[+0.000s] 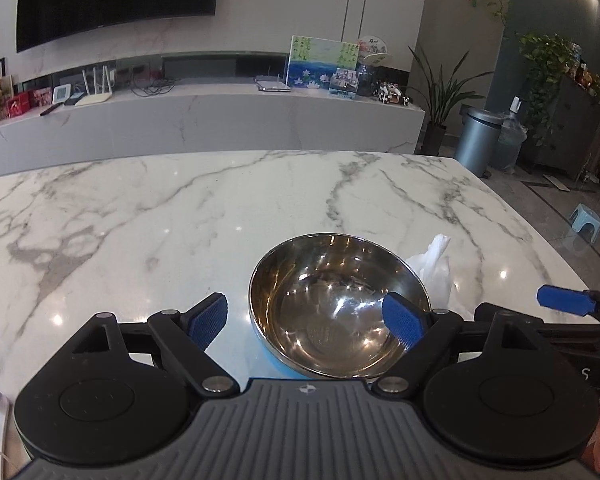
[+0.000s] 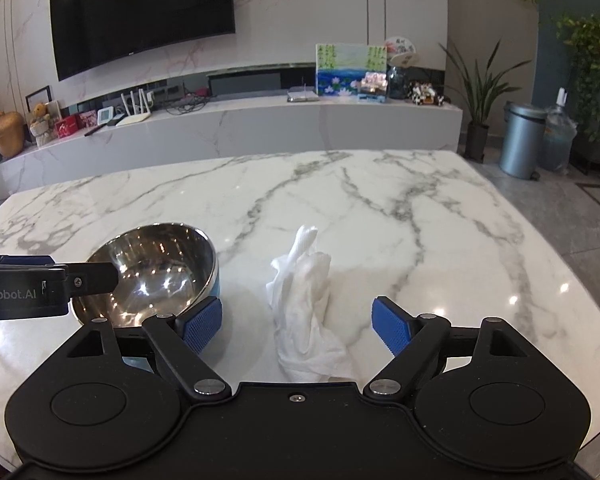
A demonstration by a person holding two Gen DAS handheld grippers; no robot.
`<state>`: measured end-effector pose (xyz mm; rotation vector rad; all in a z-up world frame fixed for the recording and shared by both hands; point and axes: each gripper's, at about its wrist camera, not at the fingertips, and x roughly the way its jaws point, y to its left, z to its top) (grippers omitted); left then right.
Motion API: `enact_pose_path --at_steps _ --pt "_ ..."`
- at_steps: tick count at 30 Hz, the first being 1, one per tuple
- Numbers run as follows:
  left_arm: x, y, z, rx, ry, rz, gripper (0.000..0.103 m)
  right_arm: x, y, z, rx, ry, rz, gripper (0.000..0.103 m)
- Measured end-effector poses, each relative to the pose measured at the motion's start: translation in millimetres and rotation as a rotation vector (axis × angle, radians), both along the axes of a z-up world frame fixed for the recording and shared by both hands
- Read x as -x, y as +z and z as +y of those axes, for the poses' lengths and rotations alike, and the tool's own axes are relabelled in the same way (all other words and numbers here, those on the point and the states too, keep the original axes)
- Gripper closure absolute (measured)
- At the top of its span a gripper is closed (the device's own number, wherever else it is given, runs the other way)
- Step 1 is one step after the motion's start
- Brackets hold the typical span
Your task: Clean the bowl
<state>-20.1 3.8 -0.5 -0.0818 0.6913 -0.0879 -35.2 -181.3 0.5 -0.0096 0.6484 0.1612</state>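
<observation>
Nearby, a crumpled tissue [image 2: 306,304] lies just beside the bowl [image 2: 156,272].

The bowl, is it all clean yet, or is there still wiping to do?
The bowl looks shiny inside with no visible food, though I cannot confirm it was wiped. Nothing is in hand: the crumpled tissue lies loose on the table between the open right gripper fingers, and the left gripper is open too. Possibly only tidying the tissue remains.

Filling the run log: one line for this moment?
left gripper: open, at bowl | right gripper: open | tissue: loose on table
</observation>
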Motion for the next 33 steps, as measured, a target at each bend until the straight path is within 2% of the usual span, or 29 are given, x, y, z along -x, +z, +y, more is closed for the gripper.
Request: enact_pose_path --at_steps 7,33 --pt "1.5 0.6 -1.3 -0.001 0.006 -0.018 0.018 0.1 -0.2 -4.2 -0.005 -0.024 -0.017 0.023" --pt "-2.3 -1.8 -8.5 -0.037 0.033 0.001 0.018 0.0 -3.3 2.4 0.012 0.008 -0.018 0.023"
